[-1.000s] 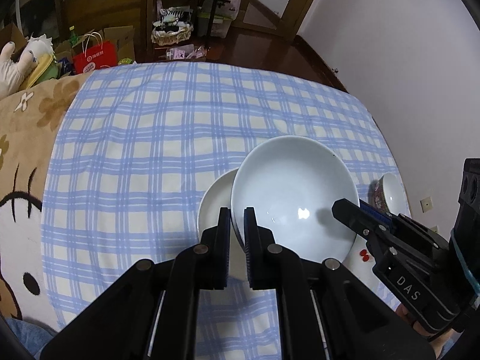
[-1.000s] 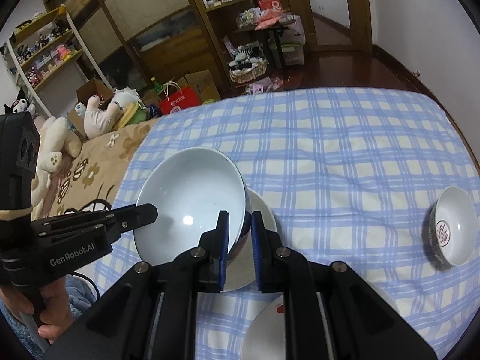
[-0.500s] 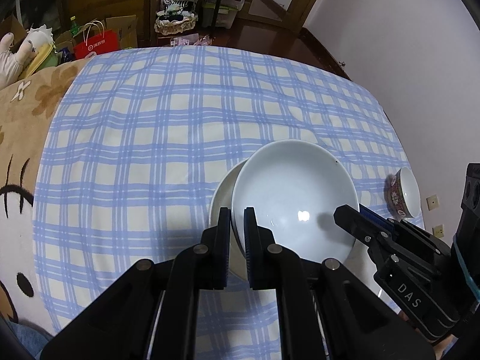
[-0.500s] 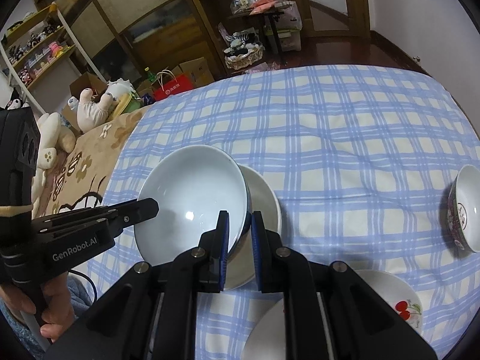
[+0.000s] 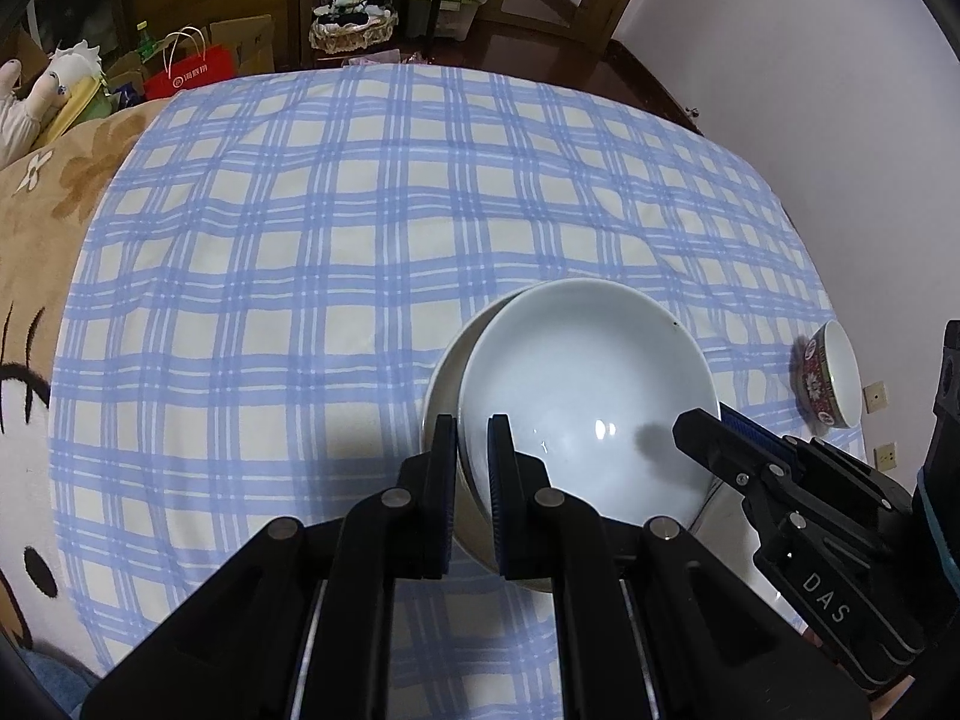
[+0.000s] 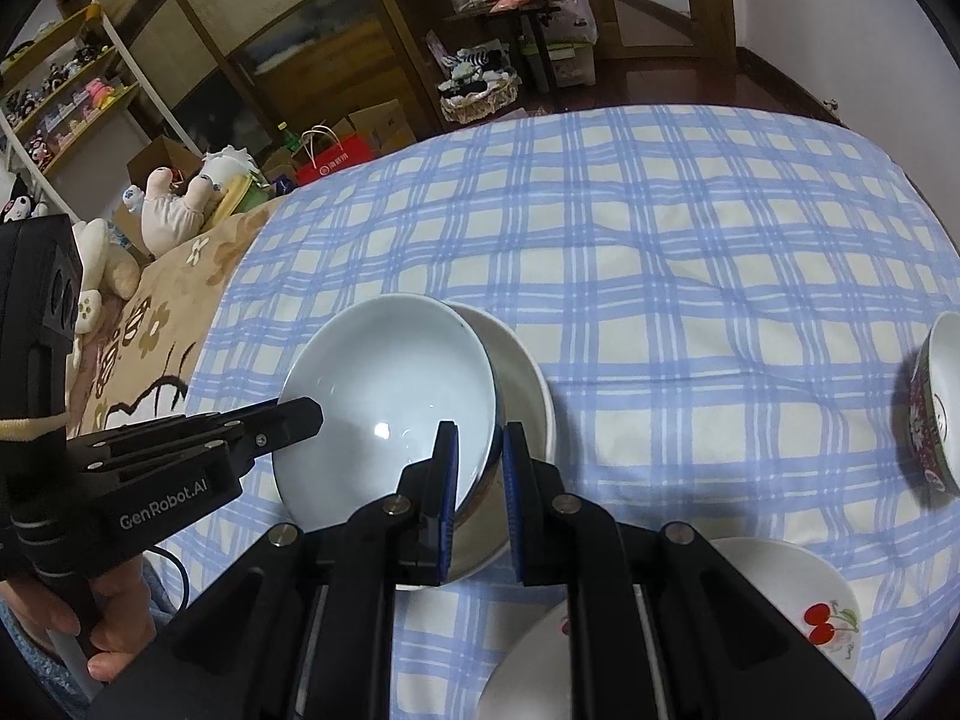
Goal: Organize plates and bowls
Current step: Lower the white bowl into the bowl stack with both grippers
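Observation:
A large pale blue bowl (image 5: 588, 384) is held above a white plate (image 5: 444, 372) that lies on the checked cloth. My left gripper (image 5: 471, 450) is shut on the bowl's near-left rim. My right gripper (image 6: 479, 456) is shut on the opposite rim; the bowl (image 6: 390, 396) and plate (image 6: 522, 378) also show in the right wrist view. A small red-patterned bowl (image 5: 831, 375) sits at the table's right edge, also in the right wrist view (image 6: 936, 402). A plate with a cherry print (image 6: 804, 600) lies near the front.
The table carries a blue and white checked cloth (image 5: 360, 210). A brown cartoon blanket (image 5: 36, 240) lies to the left. Shelves, boxes, a red bag (image 5: 192, 69) and plush toys (image 6: 180, 204) stand on the floor beyond. A white wall is close on the right.
Both grippers have carried the bowl a little to the right over the white plate, so less of the plate shows at its left. Both grips are unchanged.

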{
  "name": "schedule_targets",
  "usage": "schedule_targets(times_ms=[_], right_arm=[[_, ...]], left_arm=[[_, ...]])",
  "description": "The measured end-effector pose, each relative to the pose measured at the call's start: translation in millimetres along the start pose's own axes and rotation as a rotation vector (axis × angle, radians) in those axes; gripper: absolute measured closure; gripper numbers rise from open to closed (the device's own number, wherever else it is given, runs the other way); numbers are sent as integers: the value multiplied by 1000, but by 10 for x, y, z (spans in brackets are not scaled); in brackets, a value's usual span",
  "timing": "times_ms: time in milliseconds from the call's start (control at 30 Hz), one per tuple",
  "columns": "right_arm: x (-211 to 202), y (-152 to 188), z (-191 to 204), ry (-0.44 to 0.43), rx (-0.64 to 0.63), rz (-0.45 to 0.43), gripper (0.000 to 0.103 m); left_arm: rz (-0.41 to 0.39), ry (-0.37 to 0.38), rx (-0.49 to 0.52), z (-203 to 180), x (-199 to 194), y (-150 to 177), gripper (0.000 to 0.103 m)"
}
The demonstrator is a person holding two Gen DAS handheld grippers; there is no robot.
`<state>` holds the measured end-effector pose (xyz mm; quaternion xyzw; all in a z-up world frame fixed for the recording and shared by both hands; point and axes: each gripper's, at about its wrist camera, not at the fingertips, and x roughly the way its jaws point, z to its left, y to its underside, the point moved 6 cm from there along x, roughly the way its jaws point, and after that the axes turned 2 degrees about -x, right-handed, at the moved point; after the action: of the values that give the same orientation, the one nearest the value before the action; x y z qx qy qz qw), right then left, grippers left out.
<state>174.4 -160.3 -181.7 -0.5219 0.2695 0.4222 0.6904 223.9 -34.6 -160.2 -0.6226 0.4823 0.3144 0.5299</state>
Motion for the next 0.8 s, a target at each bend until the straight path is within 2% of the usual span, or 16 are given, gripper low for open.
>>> schedule_targets(times_ms=[300, 800], right_arm=[[49, 41, -44, 2, 11, 13, 87], [81, 52, -49, 2, 11, 15, 85]], left_arm=[[26, -5, 1, 14, 93, 27, 94], [26, -18, -2, 37, 180, -1, 94]])
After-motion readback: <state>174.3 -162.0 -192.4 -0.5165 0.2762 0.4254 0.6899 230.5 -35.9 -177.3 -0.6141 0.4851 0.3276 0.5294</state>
